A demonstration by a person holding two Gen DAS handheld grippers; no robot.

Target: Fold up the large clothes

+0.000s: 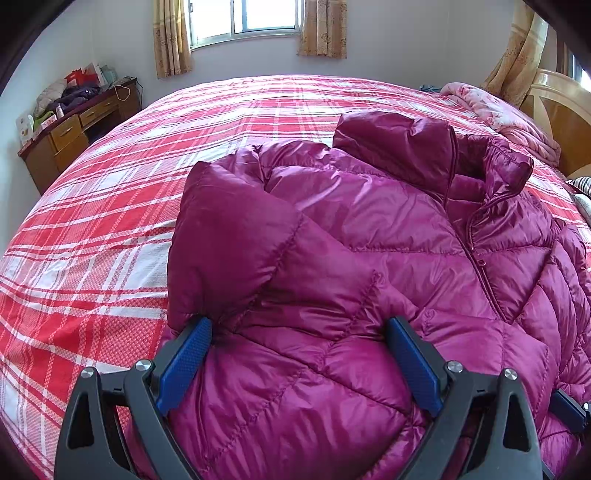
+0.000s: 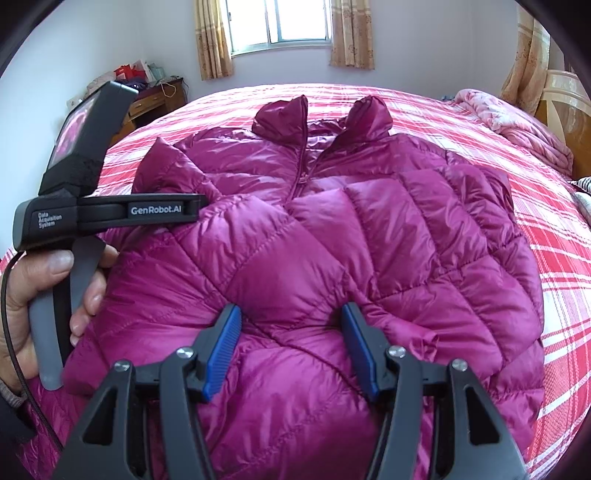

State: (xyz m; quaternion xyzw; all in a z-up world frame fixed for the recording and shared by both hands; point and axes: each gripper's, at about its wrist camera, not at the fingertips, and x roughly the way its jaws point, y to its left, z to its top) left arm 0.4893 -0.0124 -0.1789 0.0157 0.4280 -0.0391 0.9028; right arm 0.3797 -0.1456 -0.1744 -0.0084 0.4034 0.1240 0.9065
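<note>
- Standing at the far left, against the wall, a wooden desk [image 1: 79, 129] carries a heap of clothes and bags [image 1: 70, 94].
- Next to it, a bed with a red and white plaid sheet [image 1: 92, 229] fills most of both views, below a curtained window [image 1: 245, 18] in the back wall.
- In the right wrist view a hand [image 2: 44, 295] at the left edge grips the grey handle of the left gripper [image 2: 110, 212], whose black body reaches over the near left part of the jacket.
- From its own camera, the left gripper [image 1: 299, 325] has its blue pads [image 1: 186, 363] spread wide apart, with a puffy fold of the jacket's sleeve bulging between them; the fabric touches the pads but they do not visibly squeeze it.
- A magenta quilted down jacket [image 2: 332, 229] lies front-up in the middle of the bed, zipped, its collar [image 2: 321, 114] pointing toward the window and its sleeves folded in across the chest.
- The right gripper [image 2: 291, 314] sits over the jacket's lower middle, jaws partly apart, fingertips resting on the padded surface with a low ridge of fabric between them; a firm pinch cannot be told.
- At the far right, a pink floral quilt [image 2: 517, 125] lies bunched by the pale headboard [image 2: 565, 99].
</note>
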